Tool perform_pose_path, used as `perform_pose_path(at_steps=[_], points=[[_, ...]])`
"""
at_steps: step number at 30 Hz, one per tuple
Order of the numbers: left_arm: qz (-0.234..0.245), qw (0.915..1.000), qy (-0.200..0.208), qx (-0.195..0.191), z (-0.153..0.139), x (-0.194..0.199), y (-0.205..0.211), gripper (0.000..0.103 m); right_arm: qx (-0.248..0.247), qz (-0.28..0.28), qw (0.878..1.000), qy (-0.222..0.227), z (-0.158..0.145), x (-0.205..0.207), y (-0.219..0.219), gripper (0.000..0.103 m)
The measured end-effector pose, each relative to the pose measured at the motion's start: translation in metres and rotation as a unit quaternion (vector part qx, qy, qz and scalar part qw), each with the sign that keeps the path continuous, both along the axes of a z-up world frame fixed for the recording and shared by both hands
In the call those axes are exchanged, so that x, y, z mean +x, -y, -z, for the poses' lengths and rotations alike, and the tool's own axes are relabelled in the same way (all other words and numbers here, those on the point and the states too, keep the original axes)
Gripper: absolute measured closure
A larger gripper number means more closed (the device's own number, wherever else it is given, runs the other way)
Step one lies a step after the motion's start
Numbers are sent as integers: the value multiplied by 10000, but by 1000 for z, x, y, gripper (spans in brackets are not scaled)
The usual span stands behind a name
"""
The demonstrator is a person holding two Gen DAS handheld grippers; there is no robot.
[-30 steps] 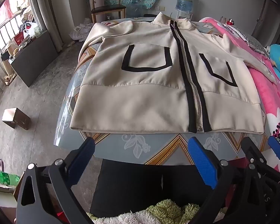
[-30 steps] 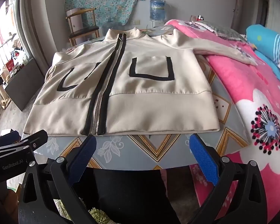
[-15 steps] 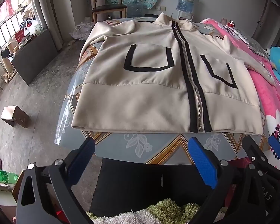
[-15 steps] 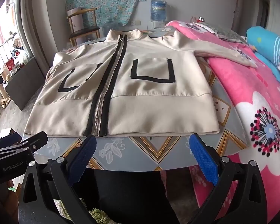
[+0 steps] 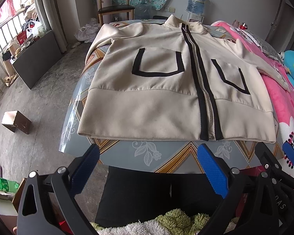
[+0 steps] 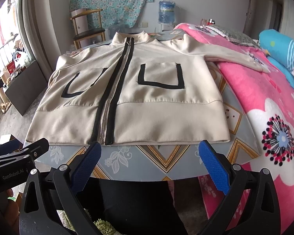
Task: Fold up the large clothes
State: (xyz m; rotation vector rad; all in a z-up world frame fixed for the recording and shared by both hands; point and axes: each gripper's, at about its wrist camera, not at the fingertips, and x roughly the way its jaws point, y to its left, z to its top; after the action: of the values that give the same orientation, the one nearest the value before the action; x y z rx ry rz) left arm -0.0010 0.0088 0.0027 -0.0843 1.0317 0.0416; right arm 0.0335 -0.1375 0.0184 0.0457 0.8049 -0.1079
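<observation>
A cream jacket [image 5: 166, 98] with a black-edged zip was seen laid flat, front side up, on a table [image 5: 147, 154] covered in a grey and gold patterned cloth. The zip [image 6: 109, 105] was closed along its full length, from the hem up to the standing collar. Two black U-shaped pocket outlines were shown, one on either side of the zip. The hem lay close to the near edge of the table, and one sleeve [image 6: 231, 54] was stretched out onto a pink flowered blanket [image 6: 264, 107] just beside the table. The other sleeve was draped over the far table edge.

The left gripper [image 5: 147, 168] was held just short of the table's near edge, its blue-padded fingers [image 5: 212, 173] spread wide with nothing between them. The right gripper [image 6: 150, 160] was held the same way, jaws wide apart and empty, near the hem below the zip. Neither gripper was in contact with the jacket.

Farther off, a wooden chair [image 5: 115, 9] and a water bottle [image 6: 166, 11] were visible against the back wall.
</observation>
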Motion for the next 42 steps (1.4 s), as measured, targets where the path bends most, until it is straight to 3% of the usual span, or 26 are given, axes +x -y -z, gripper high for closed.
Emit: perform_pose_path(at_steps=[42], points=[[-91, 9999, 4, 79, 1, -2, -4, 5, -29, 27, 10000, 22, -1, 1, -1, 7]])
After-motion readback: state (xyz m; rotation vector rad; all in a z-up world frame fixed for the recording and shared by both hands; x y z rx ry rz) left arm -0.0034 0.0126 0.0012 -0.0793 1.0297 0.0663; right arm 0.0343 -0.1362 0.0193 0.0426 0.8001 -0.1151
